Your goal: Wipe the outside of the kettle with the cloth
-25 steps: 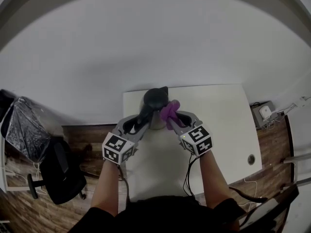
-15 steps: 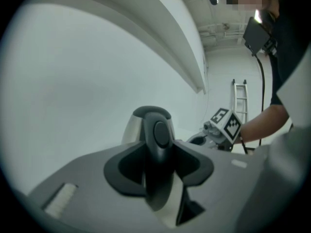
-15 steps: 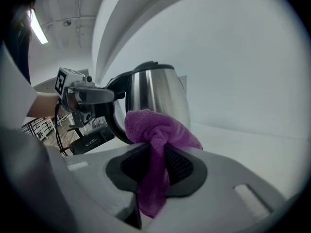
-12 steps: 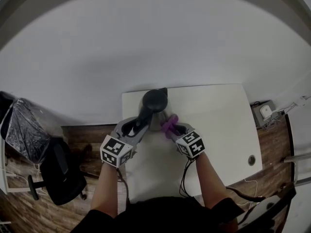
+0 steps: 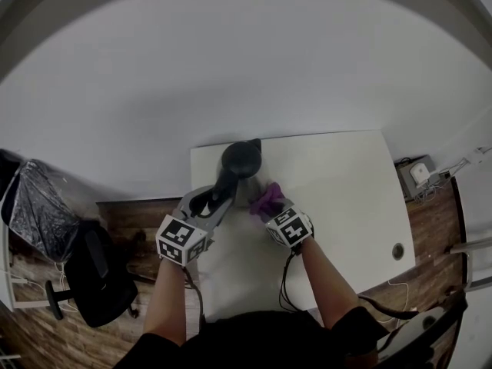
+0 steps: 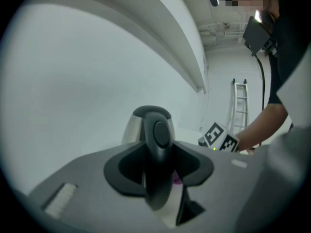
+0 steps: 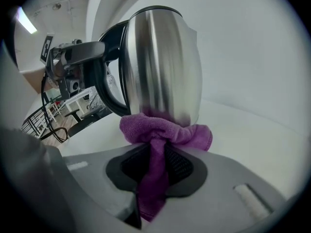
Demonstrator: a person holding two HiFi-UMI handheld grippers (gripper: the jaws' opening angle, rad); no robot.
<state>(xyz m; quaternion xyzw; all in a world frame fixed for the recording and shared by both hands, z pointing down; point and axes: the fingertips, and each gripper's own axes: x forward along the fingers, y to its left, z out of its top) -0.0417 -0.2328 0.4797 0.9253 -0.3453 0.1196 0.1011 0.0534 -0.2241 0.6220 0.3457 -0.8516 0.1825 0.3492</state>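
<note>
My left hand-held gripper (image 5: 221,193) pinches the kettle (image 5: 241,160) by its handle (image 6: 158,135), close to the tabletop's (image 5: 346,183) far left corner and both edges. My right hand-held gripper (image 7: 156,160) pinches the purple cloth (image 7: 165,130) against the kettle's lower wall. The tabletop is open to the right.

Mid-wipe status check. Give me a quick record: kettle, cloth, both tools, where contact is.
kettle: stainless steel, upright, black handle
left tool: shut on the handle
right tool: shut on the purple cloth
contact: purple cloth bunched against the kettle's lower wall, opposite side from the handle
table: white, kettle near its far left corner
</note>
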